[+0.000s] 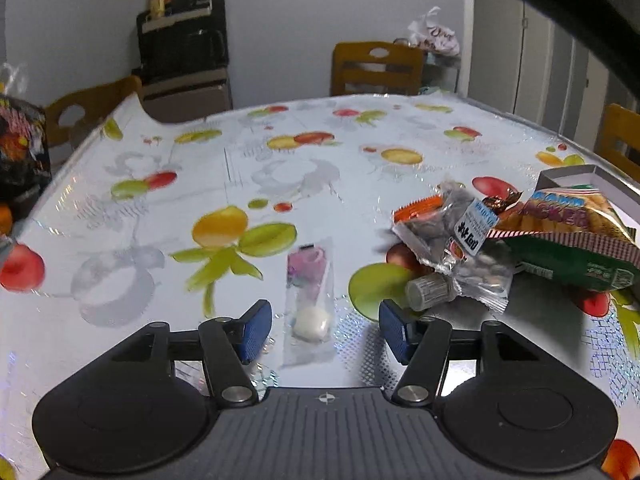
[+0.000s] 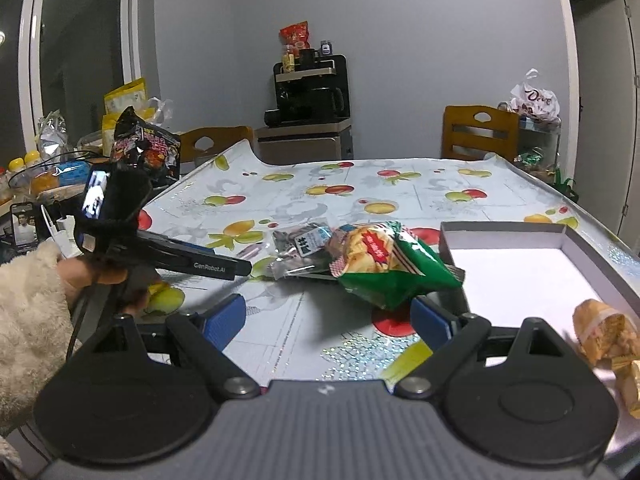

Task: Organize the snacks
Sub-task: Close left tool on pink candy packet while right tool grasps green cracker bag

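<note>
We saw the left claw standing partly open over the table with its fruit-patterned plastic cloth, its blue pads on either side of a slim clear plastic sachet holding a white round sweet and a pink label; the sachet lay flat on the cloth and neither pad touched it. To the right of that claw sat a heap of snacks: a clear packet of dark grey nuts with a white label, an orange wrapper behind it, and a green and yellow cracker bag lying against the near left corner of a shallow grey cardboard box with a white floor. The right claw was wide open and held nothing, its pads just short of the cracker bag. At the right edge of the right wrist view, gold-wrapped sweets showed, blurred. A hand in a fluffy cream sleeve held the left claw's handle.
</note>
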